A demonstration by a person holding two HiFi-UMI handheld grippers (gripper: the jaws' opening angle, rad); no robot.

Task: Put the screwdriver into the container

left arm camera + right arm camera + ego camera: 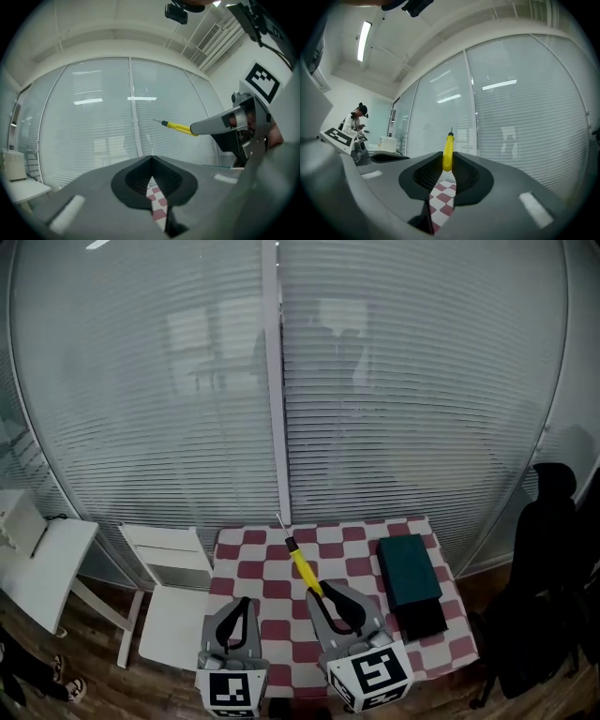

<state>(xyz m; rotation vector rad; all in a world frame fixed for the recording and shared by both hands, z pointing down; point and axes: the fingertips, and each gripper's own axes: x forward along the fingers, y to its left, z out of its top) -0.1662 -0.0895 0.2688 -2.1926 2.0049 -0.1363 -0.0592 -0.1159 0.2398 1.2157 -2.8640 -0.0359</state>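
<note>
Yellow screwdriver [301,567] sits level in right gripper [321,591], left of green container [409,568].

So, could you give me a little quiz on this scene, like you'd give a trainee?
1. Which gripper holds the yellow screwdriver? A, the left; B, the right; C, neither.
2. True or false: the screwdriver already lies inside the dark green container.
3. Fill in: the tablecloth has a red-and-white ____ pattern.

Key: 1 B, the right gripper is shut on its handle. 2 false. 3 checkered.
</note>
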